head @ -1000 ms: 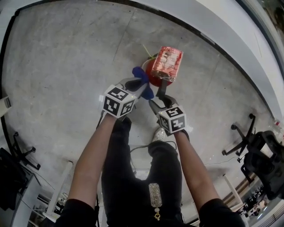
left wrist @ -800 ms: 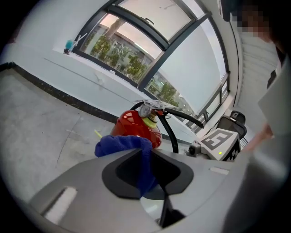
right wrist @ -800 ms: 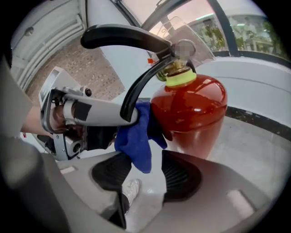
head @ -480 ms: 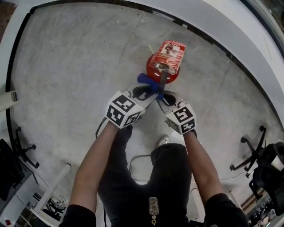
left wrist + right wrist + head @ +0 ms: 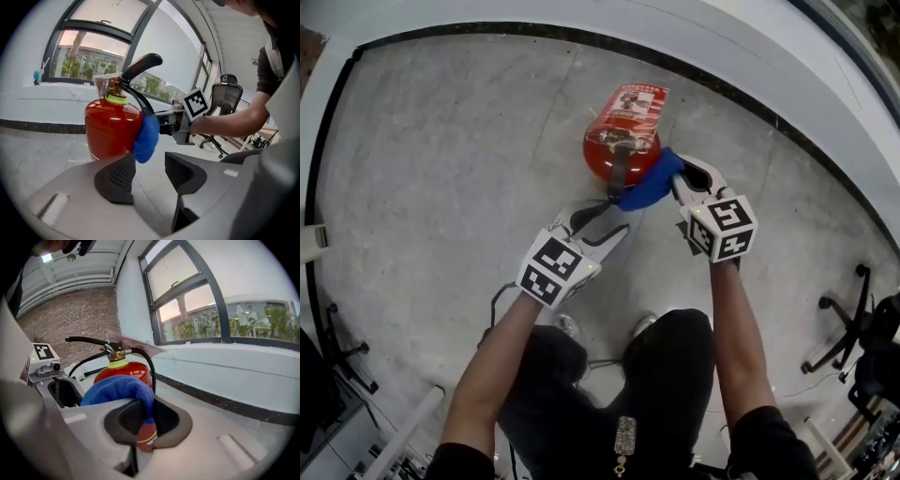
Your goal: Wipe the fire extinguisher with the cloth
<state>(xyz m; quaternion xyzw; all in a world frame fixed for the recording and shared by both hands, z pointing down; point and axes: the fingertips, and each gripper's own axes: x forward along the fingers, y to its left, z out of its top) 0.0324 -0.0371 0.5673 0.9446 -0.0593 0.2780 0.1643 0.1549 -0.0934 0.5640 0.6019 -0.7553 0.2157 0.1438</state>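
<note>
Counted two claws, one per hand, each with one marker cube. Found the left claw (image 5: 147,172) spread, nothing but floor between the pads, just been opening. Held short of the extinguisher, not touching it. Carried the cloth in this same claw a second back; handed over since.

Found the right claw (image 5: 143,420) pinched shut on the one blue cloth (image 5: 116,391), having just closed on it. Seen spread wide near the black lever a second ago. Noted the cloth bunched over the claw tips and laid against the right side of the red body, beside the black hose.

Counted one fire extinguisher (image 5: 617,150), upright on the grey concrete floor (image 5: 441,169), beyond both claws and close to the base of the white wall.

Farther out in the left gripper view, counted one office chair (image 5: 228,99). Beyond all, noted a large window (image 5: 220,310).
</note>
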